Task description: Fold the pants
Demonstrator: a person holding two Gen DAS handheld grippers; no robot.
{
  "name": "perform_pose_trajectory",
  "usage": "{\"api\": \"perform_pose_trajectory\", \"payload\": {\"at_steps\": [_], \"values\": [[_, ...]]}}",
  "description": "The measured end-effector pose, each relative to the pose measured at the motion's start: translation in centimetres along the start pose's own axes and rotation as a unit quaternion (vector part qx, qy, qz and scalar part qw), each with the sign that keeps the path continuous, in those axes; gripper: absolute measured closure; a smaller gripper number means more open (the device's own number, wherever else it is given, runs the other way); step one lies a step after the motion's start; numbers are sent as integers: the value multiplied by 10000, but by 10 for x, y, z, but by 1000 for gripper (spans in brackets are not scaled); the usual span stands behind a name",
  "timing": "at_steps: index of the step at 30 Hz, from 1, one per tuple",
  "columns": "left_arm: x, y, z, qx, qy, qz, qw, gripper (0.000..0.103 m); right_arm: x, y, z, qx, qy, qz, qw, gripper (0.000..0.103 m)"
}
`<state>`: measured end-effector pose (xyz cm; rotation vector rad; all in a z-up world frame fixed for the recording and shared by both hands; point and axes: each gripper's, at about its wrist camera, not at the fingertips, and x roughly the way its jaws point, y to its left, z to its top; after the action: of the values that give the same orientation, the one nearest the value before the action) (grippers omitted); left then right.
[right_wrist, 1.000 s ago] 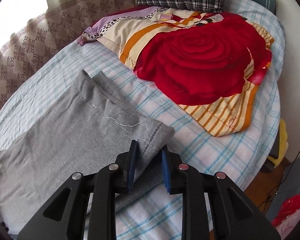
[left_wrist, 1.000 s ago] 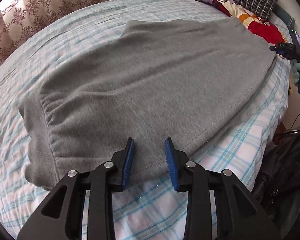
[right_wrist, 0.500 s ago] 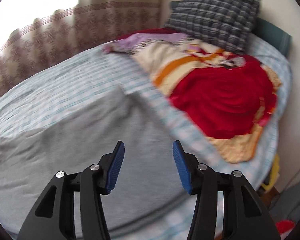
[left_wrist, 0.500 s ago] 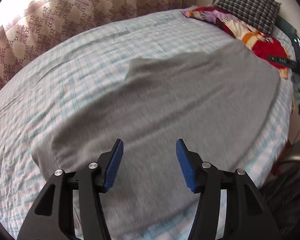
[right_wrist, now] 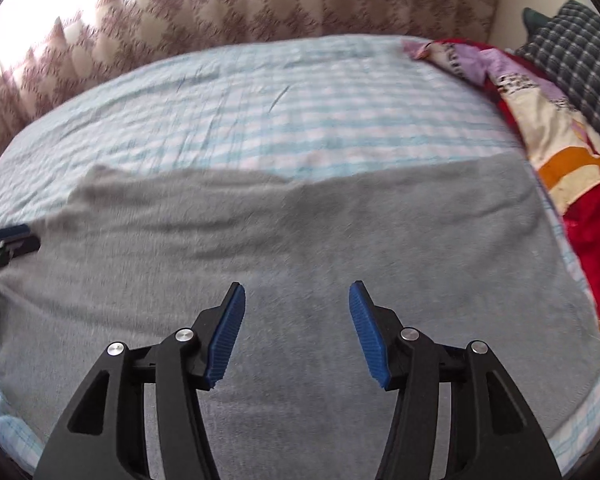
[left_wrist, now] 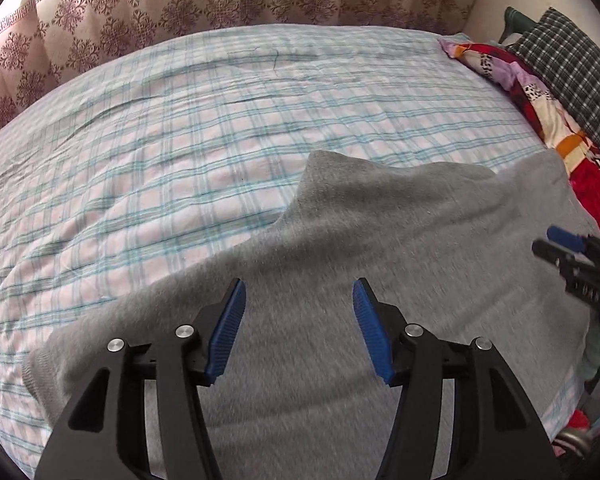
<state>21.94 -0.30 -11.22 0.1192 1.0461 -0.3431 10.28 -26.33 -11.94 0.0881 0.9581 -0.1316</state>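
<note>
Left wrist view: left tongs (left_wrist: 298, 322) spread wide, holding nothing, over grey pants (left_wrist: 340, 248). Pants lie flat along near edge of bed (left_wrist: 180, 120), waistband toward left end. Right wrist view: right tongs (right_wrist: 296, 324) wide apart, empty, above pants (right_wrist: 300, 232). Red floral quilt (right_wrist: 592, 240) and checked pillow (right_wrist: 580, 52) at right end of bed (right_wrist: 260, 100).

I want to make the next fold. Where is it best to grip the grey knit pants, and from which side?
Probably the far edge of the grey knit pants, where it lies straight on the checked bedsheet; reach across from the near side, open left gripper and right gripper spaced apart.
</note>
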Motion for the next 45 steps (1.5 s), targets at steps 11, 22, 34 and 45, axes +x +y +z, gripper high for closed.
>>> {"api": "perform_pose_trajectory", "payload": {"at_steps": [11, 22, 34, 45], "values": [[34, 7, -4, -8, 235, 120, 9997, 37, 10, 8, -28, -432, 463, 20, 9980, 45], [13, -28, -6, 390, 43, 235, 9990, 28, -31, 34, -42, -474, 474, 612, 9959, 45], [7, -58, -19, 521, 14, 290, 9982, 21, -48, 56, -84, -922, 694, 516, 9920, 42], [11, -74, -29, 730, 58, 572, 9957, 17, -48, 52, -88, -904, 618, 552, 9925, 41]]}}
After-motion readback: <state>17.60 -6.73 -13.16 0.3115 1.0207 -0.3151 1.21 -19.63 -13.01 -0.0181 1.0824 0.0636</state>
